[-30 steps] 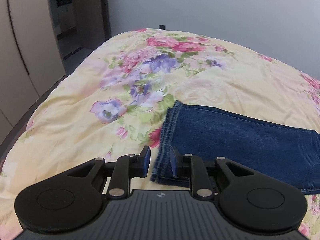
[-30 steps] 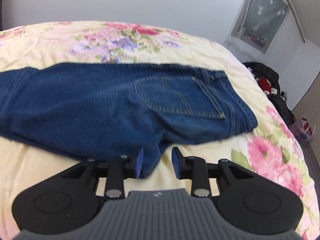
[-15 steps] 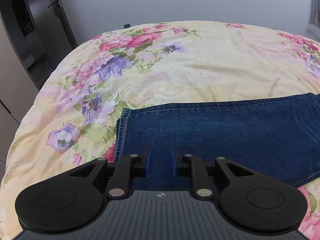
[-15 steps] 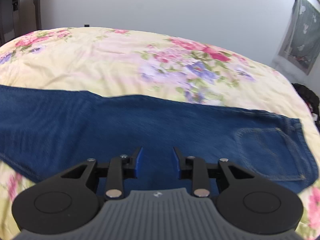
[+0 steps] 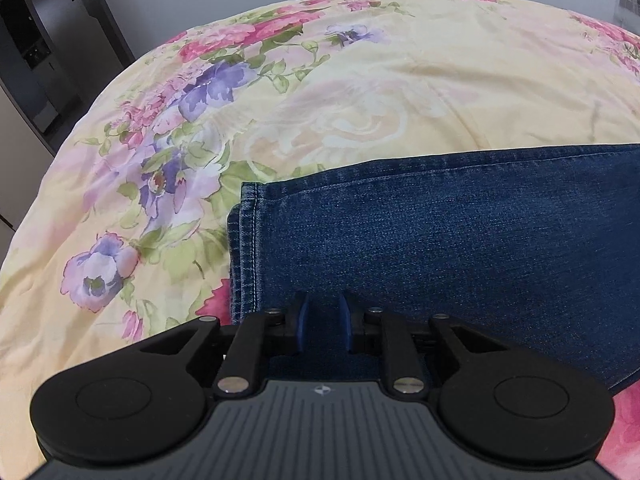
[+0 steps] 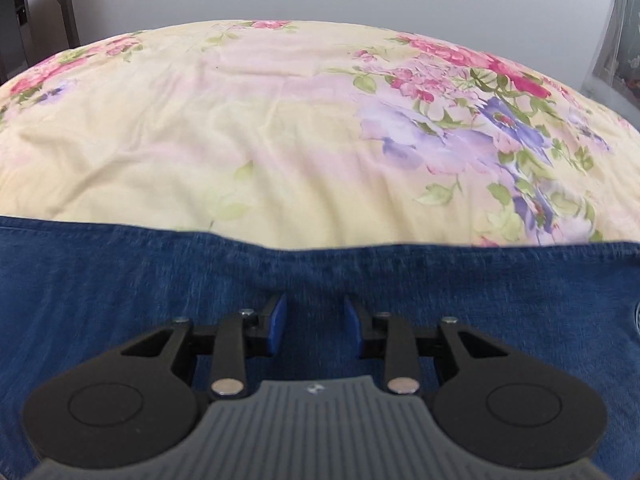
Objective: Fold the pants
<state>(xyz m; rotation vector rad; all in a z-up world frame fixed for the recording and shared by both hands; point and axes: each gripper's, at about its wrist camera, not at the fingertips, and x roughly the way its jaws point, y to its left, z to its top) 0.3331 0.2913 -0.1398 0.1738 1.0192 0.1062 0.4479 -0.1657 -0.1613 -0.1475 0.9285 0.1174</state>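
We are holding our left gripper [image 5: 323, 322] and right gripper [image 6: 315, 326], fingers spread, over dark blue denim pants [image 5: 440, 240] lying flat on the floral yellow bedspread [image 5: 360, 80]; pinching one layer risks a crooked fold.

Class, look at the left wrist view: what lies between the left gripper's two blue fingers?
Only denim. In the left wrist view the left gripper is open over the jeans, near their hem; nothing else sits between its fingers.
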